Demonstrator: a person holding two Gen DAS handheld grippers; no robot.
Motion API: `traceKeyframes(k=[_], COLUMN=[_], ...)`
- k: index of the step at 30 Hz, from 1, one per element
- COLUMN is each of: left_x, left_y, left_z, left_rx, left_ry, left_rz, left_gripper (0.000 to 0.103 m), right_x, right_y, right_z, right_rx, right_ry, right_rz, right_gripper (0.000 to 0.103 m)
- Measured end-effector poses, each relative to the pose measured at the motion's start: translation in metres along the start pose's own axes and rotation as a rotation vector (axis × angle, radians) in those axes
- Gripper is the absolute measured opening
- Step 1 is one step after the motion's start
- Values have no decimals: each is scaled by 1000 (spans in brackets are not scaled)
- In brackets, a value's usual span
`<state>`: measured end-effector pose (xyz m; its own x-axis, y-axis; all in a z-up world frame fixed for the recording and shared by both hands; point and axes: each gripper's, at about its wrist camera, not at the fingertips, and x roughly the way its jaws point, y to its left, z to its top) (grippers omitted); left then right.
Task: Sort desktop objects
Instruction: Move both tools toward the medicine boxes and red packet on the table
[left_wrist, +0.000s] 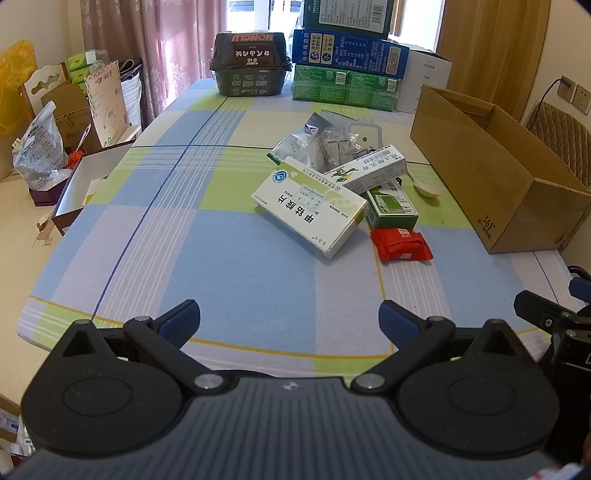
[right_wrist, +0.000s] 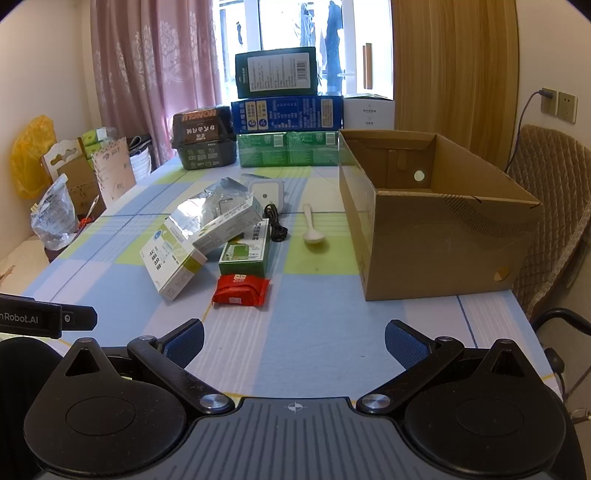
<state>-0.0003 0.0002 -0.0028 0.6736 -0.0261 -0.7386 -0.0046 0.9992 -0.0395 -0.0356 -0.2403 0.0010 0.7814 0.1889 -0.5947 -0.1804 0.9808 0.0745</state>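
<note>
A pile of small objects lies mid-table: a large white medicine box (left_wrist: 308, 205) (right_wrist: 171, 258), a second white box (left_wrist: 369, 168) (right_wrist: 229, 225), a green box (left_wrist: 393, 210) (right_wrist: 243, 254), a red packet (left_wrist: 400, 243) (right_wrist: 240, 290), foil bags (left_wrist: 317, 142) (right_wrist: 207, 201), a white spoon (left_wrist: 426, 188) (right_wrist: 312, 229), a black cable (right_wrist: 275, 223) and a white plug (right_wrist: 266, 194). An open, empty cardboard box (left_wrist: 498, 177) (right_wrist: 436, 229) stands to their right. My left gripper (left_wrist: 288, 319) and right gripper (right_wrist: 293, 339) are open and empty, near the table's front edge.
A dark food tub (left_wrist: 249, 62) (right_wrist: 205, 138) and stacked green, blue and dark cartons (left_wrist: 347, 59) (right_wrist: 288, 125) stand at the table's far end. A side surface on the left holds bags and boxes (left_wrist: 55, 147). A chair (right_wrist: 554, 206) stands right of the table.
</note>
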Motion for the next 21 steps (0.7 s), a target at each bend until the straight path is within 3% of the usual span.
traceKeyframes(k=[21], left_x=[2], left_y=[2], left_z=[0], left_rx=[-8], left_ry=[2], left_rz=[-2], left_gripper=[101], right_x=[0], right_y=[1], right_z=[-1], right_rx=[-6], right_ry=[-2], right_rz=[0], right_gripper=[101])
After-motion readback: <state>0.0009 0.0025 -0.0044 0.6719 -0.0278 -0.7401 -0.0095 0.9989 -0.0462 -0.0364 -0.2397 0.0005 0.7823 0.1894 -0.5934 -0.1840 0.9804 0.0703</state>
